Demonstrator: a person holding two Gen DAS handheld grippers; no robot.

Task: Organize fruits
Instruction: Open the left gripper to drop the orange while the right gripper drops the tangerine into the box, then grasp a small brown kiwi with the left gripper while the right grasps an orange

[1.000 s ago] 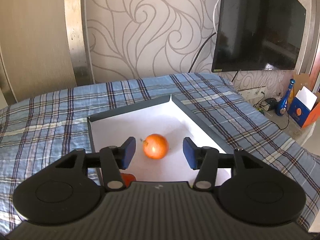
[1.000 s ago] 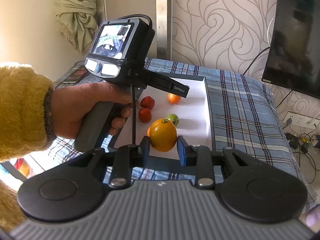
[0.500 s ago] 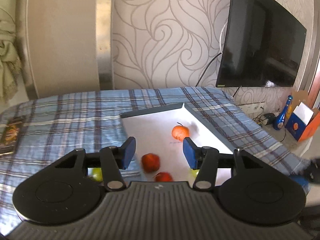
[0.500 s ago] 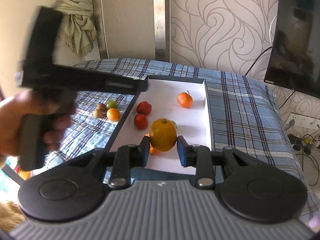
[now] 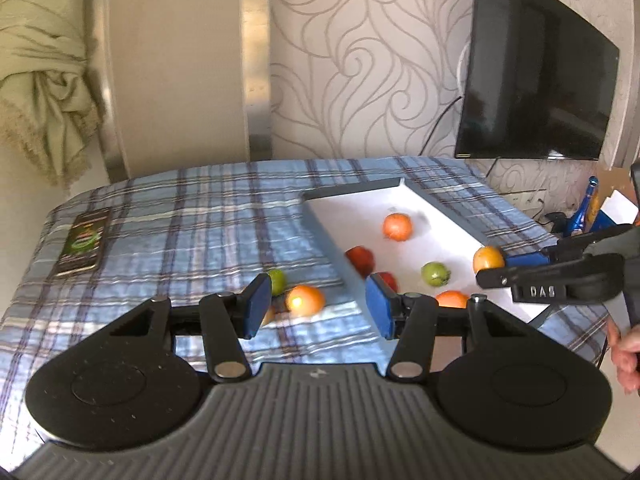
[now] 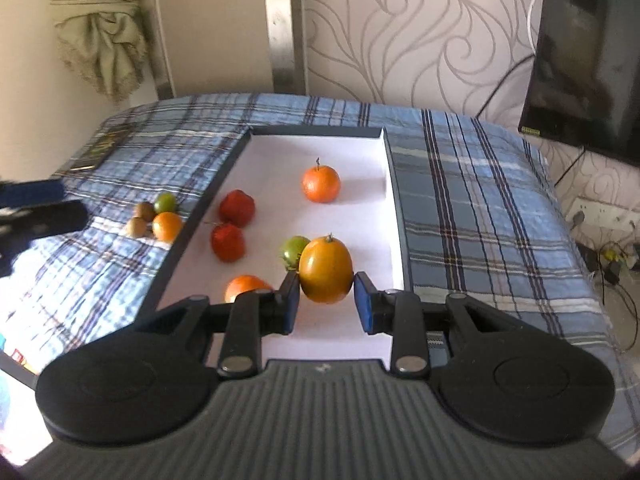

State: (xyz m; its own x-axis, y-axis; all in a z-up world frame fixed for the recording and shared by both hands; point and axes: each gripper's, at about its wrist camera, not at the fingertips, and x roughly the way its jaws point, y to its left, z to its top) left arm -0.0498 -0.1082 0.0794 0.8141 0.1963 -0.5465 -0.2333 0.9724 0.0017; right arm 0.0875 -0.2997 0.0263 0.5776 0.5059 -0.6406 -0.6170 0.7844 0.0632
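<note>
A white tray with a dark rim lies on the blue plaid bed cover. In it are an orange, two red fruits, a green fruit and another orange one. My right gripper holds a yellow-orange fruit low over the tray's near right part; its jaws are opening, the pads still touching the fruit. Left of the tray lie a green fruit, an orange fruit and small brown ones. My left gripper is open and empty above them.
A dark phone-like slab lies at the cover's far left edge. A wall TV hangs at the right. Below it stand a blue bottle and boxes. Sockets and cables sit past the bed's right edge.
My left gripper swung left, from over the tray to the loose fruits on the cover. My right gripper came down toward the tray with the yellow-orange fruit, its jaws spreading slightly.
</note>
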